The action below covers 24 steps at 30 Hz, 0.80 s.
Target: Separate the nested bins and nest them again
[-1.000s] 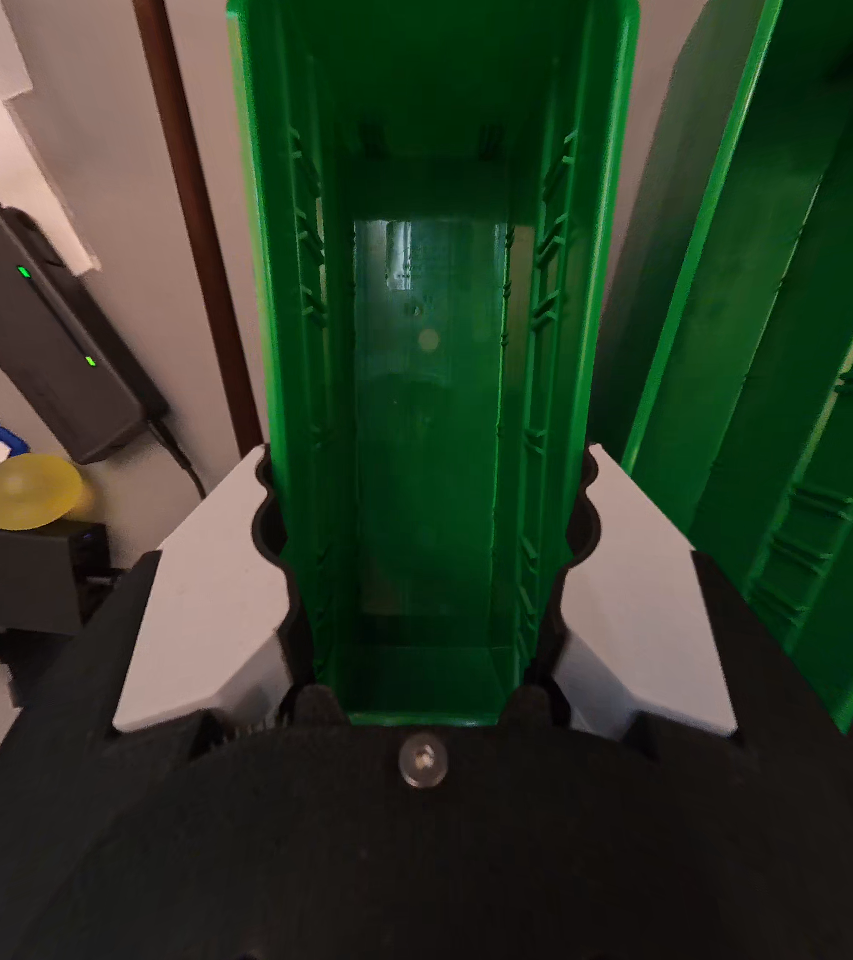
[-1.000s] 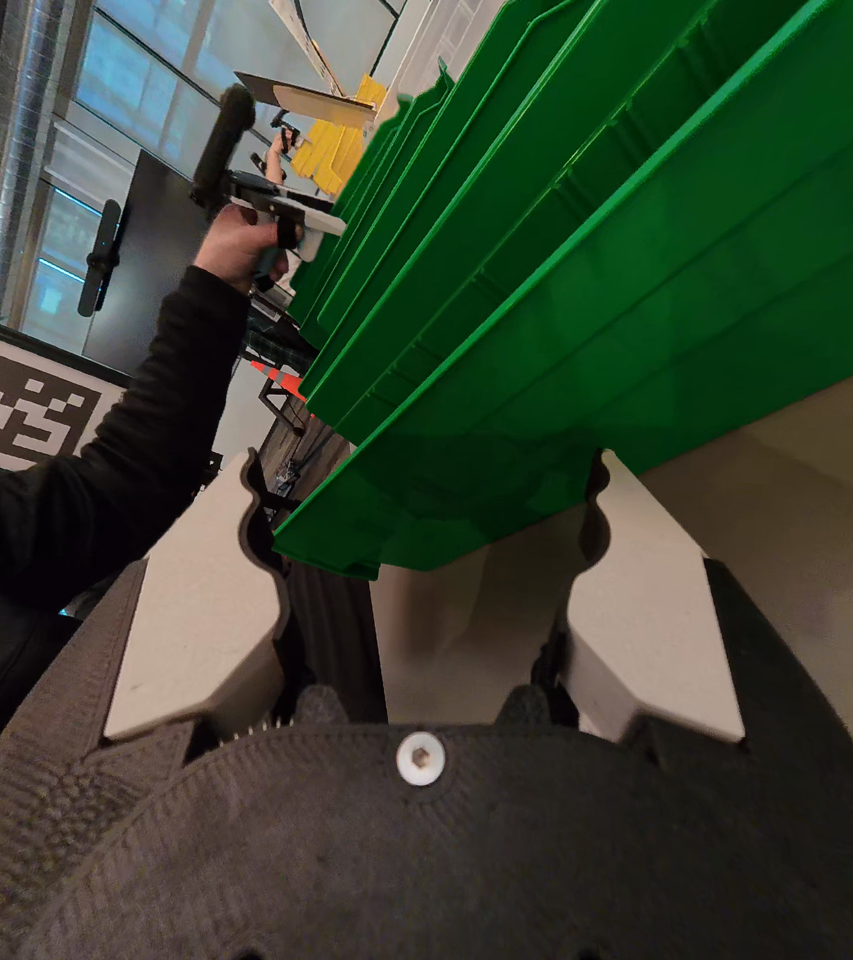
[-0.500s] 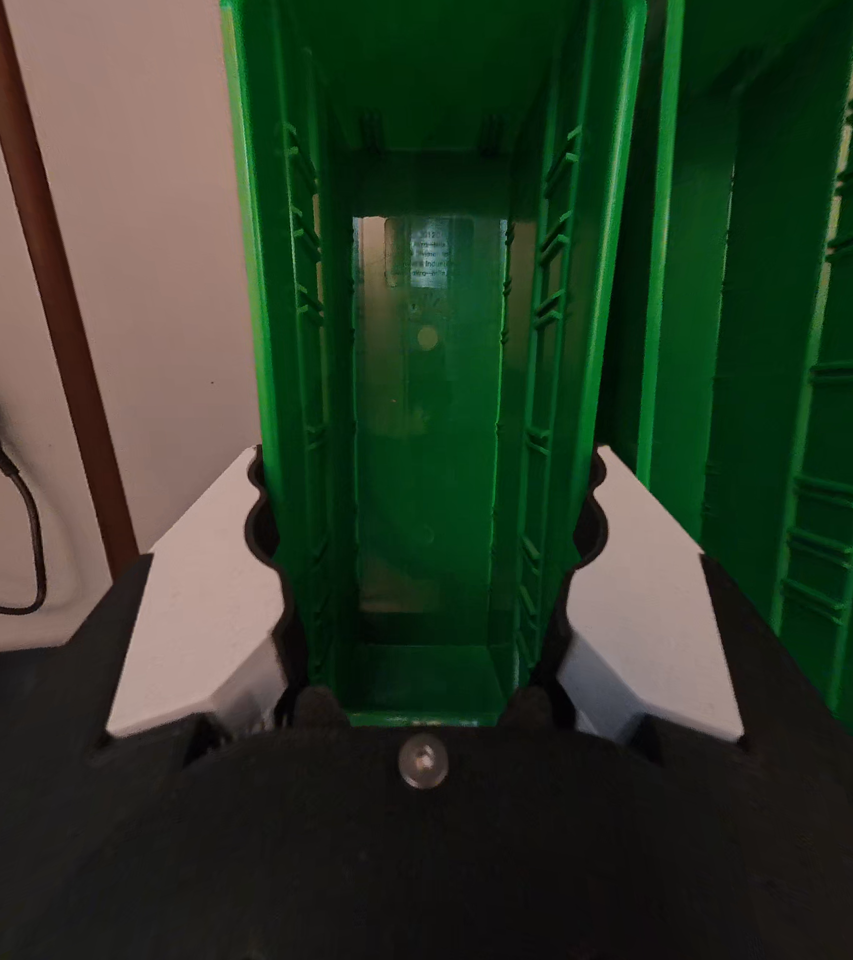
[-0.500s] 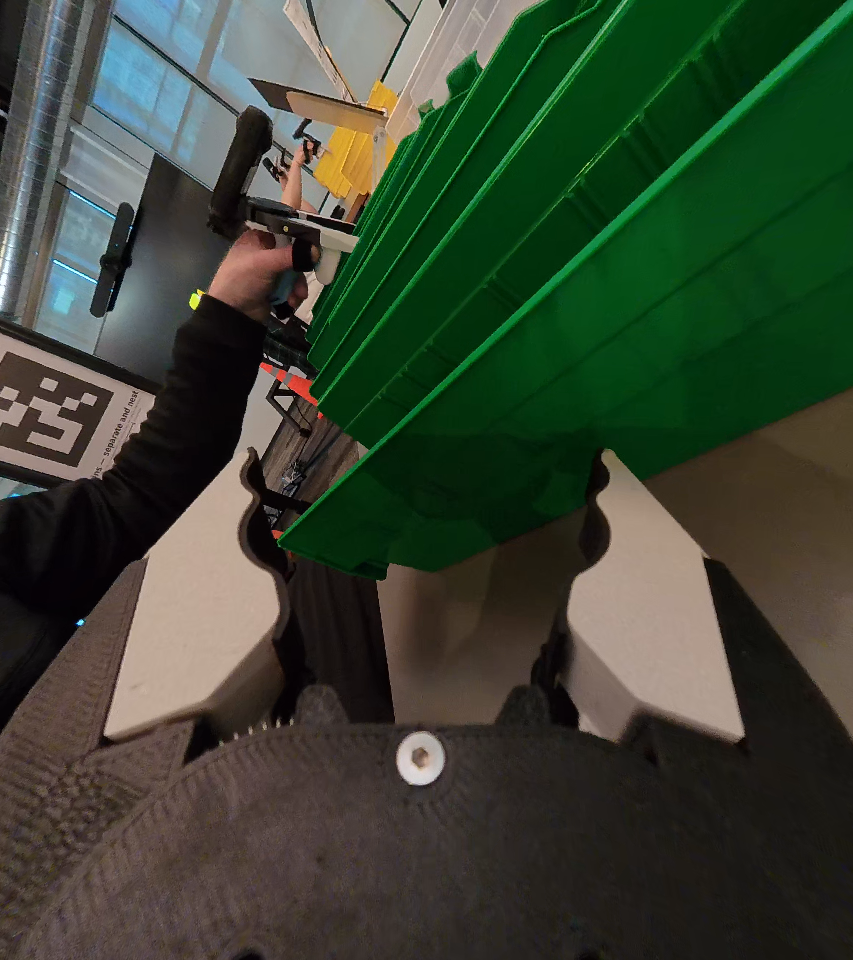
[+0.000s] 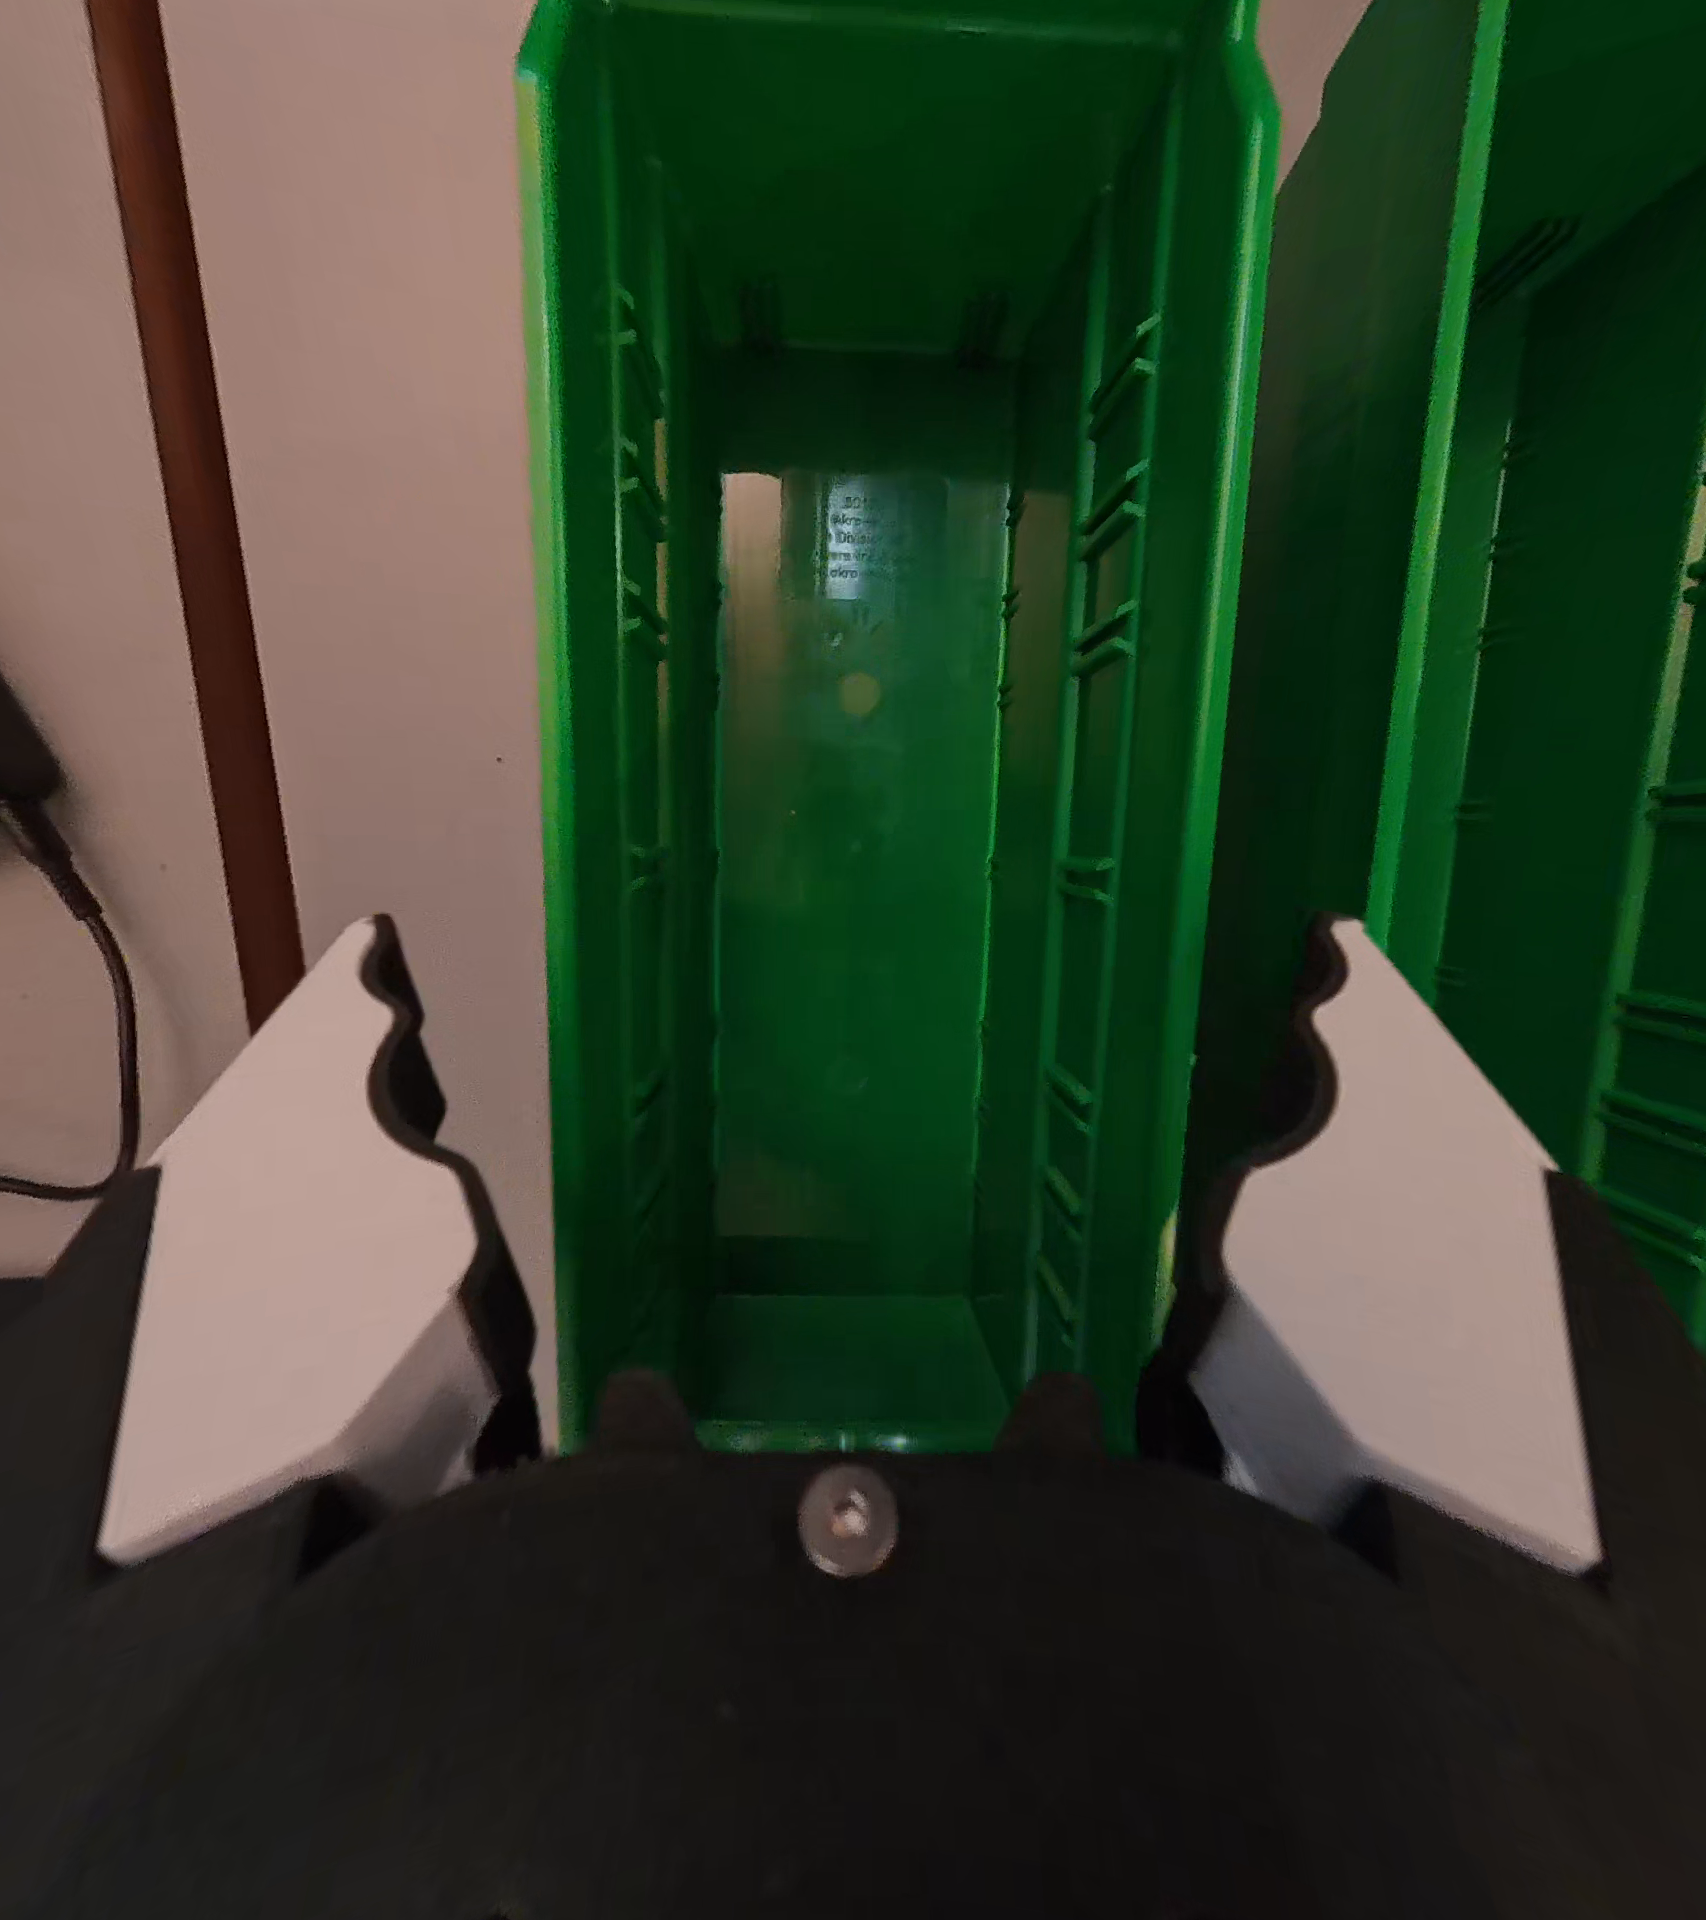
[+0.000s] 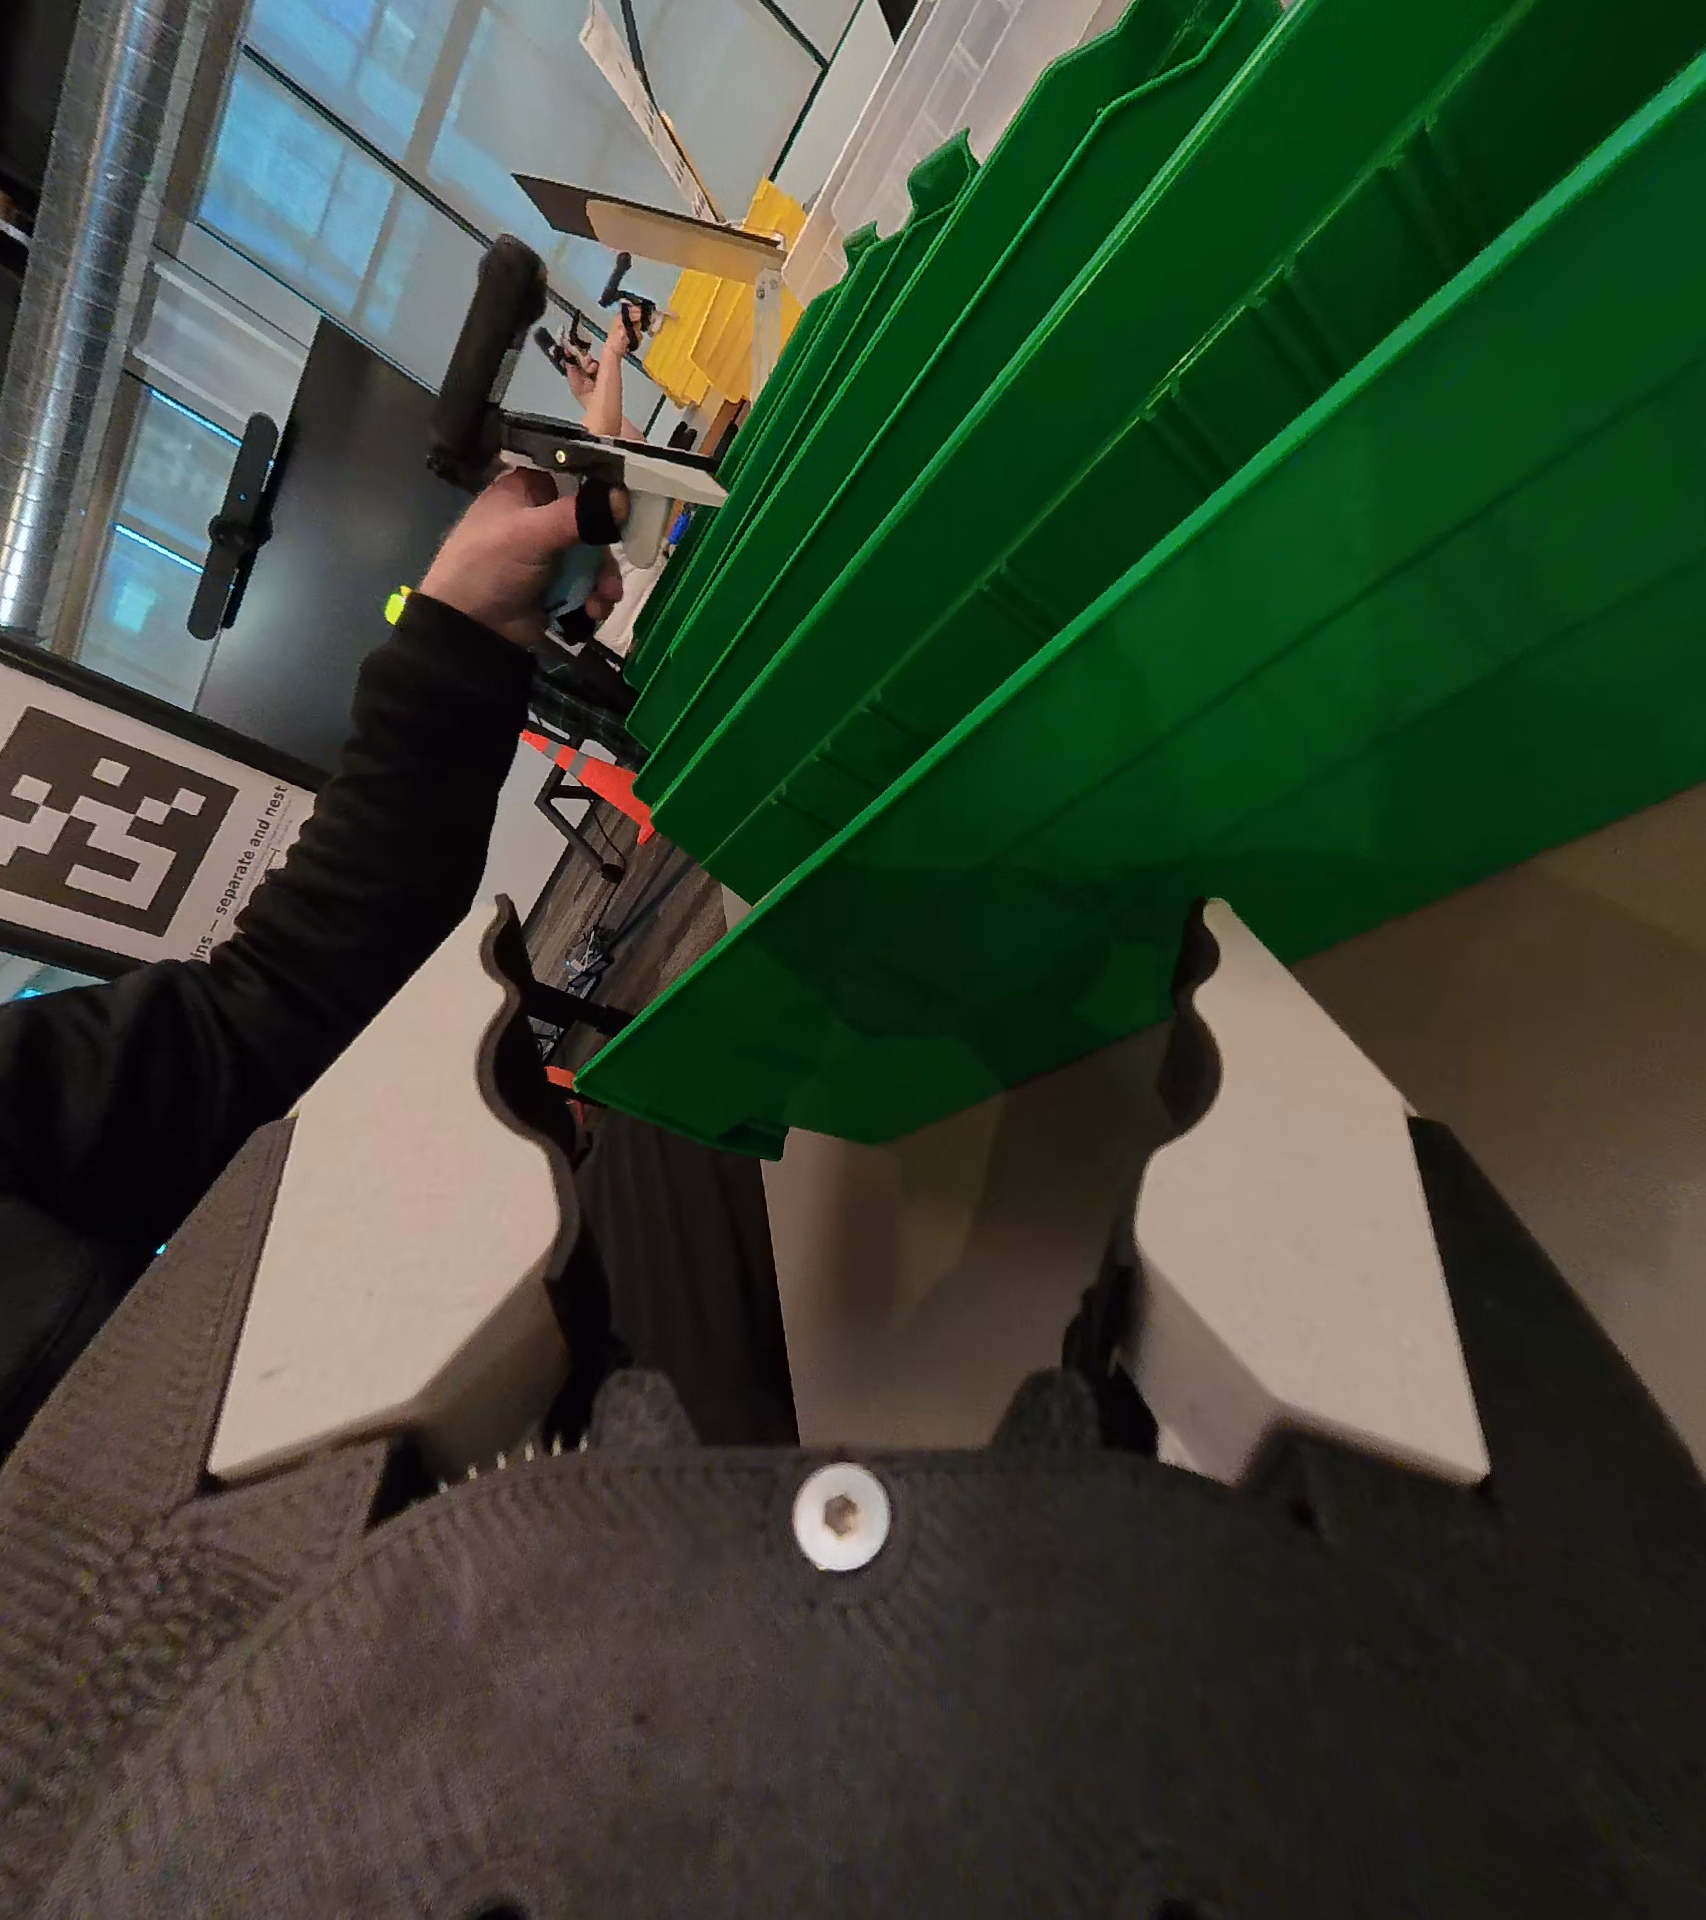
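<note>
Green plastic bin [image 5: 859, 935], single, on the pale table [image 5: 381, 520] between the spread fingers of the left gripper [image 5: 854, 1091]; neither pad touches its walls. Open side faces the camera; long axis runs straight away from the gripper. Row of like bins [image 5: 1555, 727] just beside it. Right gripper [image 6: 849, 1049], jaws apart, holds nothing, near the row's end bin [image 6: 1244, 831]. Risk, judged: unheld, the bin may tip or slide if a finger nudges it in withdrawing.
</note>
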### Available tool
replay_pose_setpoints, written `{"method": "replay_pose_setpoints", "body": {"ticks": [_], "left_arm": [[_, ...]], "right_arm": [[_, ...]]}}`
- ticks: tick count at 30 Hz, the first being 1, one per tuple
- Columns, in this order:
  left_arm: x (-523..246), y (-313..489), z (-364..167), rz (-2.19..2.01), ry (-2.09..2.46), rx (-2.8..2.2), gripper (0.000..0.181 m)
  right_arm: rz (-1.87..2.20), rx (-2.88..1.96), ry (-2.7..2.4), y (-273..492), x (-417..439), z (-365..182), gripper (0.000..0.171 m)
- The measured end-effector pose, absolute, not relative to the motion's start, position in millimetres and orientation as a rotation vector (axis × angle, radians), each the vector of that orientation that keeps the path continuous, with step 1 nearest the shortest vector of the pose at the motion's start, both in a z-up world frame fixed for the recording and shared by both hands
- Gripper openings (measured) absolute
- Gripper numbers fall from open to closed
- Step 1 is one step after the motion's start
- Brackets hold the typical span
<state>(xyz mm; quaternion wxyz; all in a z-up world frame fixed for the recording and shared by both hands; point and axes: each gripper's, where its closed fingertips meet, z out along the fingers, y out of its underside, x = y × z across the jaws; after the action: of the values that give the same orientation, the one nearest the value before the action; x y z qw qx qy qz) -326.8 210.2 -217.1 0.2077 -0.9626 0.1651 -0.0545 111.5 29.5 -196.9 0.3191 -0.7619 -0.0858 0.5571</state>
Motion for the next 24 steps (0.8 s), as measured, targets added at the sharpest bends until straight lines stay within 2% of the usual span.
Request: {"method": "replay_pose_setpoints", "body": {"ticks": [8, 13, 17, 20, 24], "left_arm": [[-306, 199, -167, -0.079, 0.547, -2.528, 0.157], [-255, 178, -139, -0.174, 0.687, -2.411, 0.143], [-217, 153, -149, -0.219, 0.837, -2.424, 0.128], [-206, 145, -170, -0.154, 0.909, -2.477, 0.13], [-173, 137, -173, -0.249, 0.963, -2.435, 0.117]], "right_arm": [[1.433, -2.019, -0.237, 30, 112, -199, 0.121], [1.257, -2.05, -0.21, 39, 125, -198, 0.118], [1.21, -2.075, -0.211, 40, 130, -201, 0.117], [1.236, -2.089, -0.209, 38, 127, -204, 0.117], [1.221, -2.096, -0.237, 36, 124, -204, 0.116]]}}
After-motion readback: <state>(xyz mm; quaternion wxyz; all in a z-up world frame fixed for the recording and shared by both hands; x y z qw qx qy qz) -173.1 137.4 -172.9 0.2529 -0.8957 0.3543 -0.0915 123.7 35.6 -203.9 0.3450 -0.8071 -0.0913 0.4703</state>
